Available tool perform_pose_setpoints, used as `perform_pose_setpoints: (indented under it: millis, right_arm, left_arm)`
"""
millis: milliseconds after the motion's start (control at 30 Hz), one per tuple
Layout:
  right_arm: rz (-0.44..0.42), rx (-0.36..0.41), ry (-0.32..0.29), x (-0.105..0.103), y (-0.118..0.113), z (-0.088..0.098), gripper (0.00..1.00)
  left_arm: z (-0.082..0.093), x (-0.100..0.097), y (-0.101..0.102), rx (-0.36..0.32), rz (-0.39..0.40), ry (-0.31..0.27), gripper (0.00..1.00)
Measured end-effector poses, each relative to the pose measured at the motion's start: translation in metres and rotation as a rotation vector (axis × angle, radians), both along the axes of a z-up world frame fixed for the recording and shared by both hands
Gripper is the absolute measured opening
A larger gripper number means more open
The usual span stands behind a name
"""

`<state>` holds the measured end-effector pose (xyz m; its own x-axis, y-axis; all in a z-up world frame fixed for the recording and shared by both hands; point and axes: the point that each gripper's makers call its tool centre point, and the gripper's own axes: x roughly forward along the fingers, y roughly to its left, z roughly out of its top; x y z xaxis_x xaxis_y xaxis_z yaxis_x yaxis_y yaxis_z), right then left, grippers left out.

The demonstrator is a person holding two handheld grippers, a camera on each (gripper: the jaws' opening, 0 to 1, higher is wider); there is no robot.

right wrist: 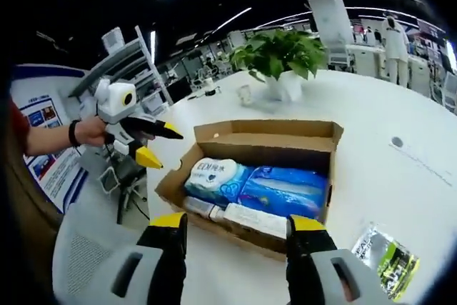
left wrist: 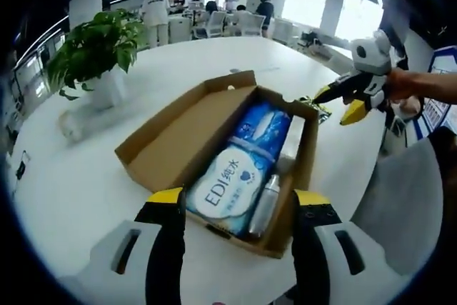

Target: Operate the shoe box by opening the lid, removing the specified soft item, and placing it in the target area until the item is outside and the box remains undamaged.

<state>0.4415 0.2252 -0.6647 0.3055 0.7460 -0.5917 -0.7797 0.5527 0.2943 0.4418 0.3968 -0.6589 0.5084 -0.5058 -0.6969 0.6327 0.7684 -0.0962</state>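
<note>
Box (left wrist: 214, 155) sits open on the white table (left wrist: 78, 191), lid folded back, packs still inside.
Your left gripper (left wrist: 232, 208) hangs just short of the box's near edge, jaws spread and holding nothing. Inside, the nearest wipes pack (left wrist: 227, 187) reads "EDI"; the smaller print is too blurred to read. A silver bottle (left wrist: 264, 205) lies beside it, and a blue pack (left wrist: 263, 132) lies behind, its writing unreadable. Your right gripper (right wrist: 235, 230) is likewise parted and empty. A foil packet (right wrist: 385, 258) lies on the table, cut off by the view's edge. Bare tabletop surrounds the box. A plant (left wrist: 96, 48) stands farther back.
</note>
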Motion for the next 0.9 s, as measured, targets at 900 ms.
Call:
perform_pose_setpoints:
  millis: [900]
  right_arm:
    - [0.621, -0.425, -0.186, 0.019, 0.101, -0.051, 0.54]
  left_arm:
    - [-0.056, 0.017, -0.005, 0.267, -0.274, 0.049, 0.61]
